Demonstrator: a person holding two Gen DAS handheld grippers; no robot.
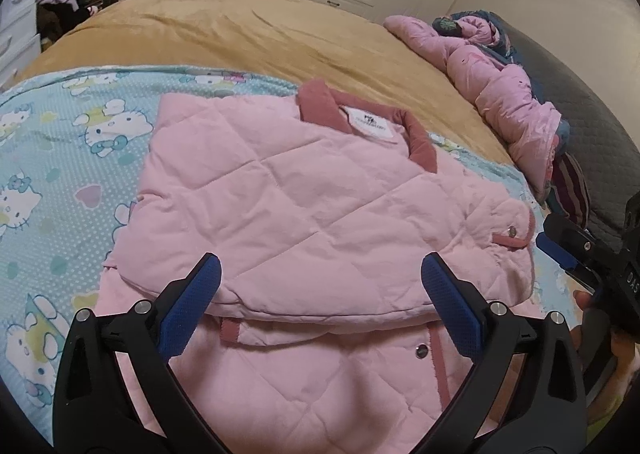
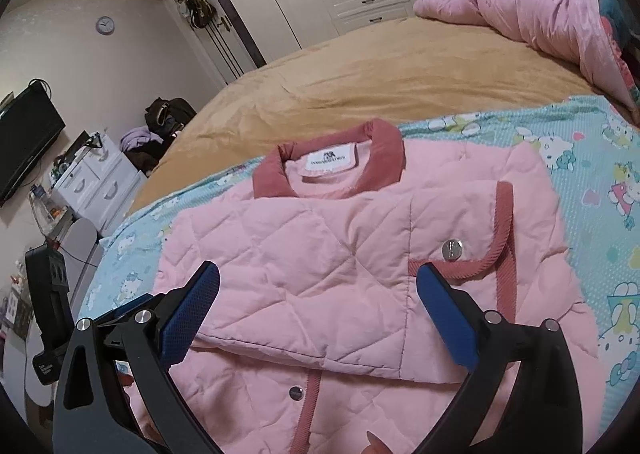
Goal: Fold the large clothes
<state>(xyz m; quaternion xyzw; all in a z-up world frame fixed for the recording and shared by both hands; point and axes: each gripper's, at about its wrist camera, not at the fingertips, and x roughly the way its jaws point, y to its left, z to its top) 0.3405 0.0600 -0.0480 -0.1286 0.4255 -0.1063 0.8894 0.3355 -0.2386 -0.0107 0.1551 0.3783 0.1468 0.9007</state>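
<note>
The pink quilted jacket (image 1: 304,190) lay flat on the cartoon-print sheet (image 1: 60,158) on the bed, front side up, one half folded over the other. Its darker pink collar (image 2: 332,166) faced away, white label showing, silver snaps visible along the corded trim.

The pink quilted jacket (image 1: 304,190) lies folded on the cartoon-print sheet (image 1: 68,158), and bare sheet on both its sides gives a gripper room to come down beside it. Beyond its collar, the tan blanket (image 2: 380,74) stretches open and unobstructed to the far edge of the bed. A crumpled pink duvet (image 2: 552,10) heaps along the head of the bed and blocks that side, while a white drawer unit (image 2: 96,186) and a pile of bags and clothes (image 2: 160,126) crowd the floor past the bed's foot.
</note>
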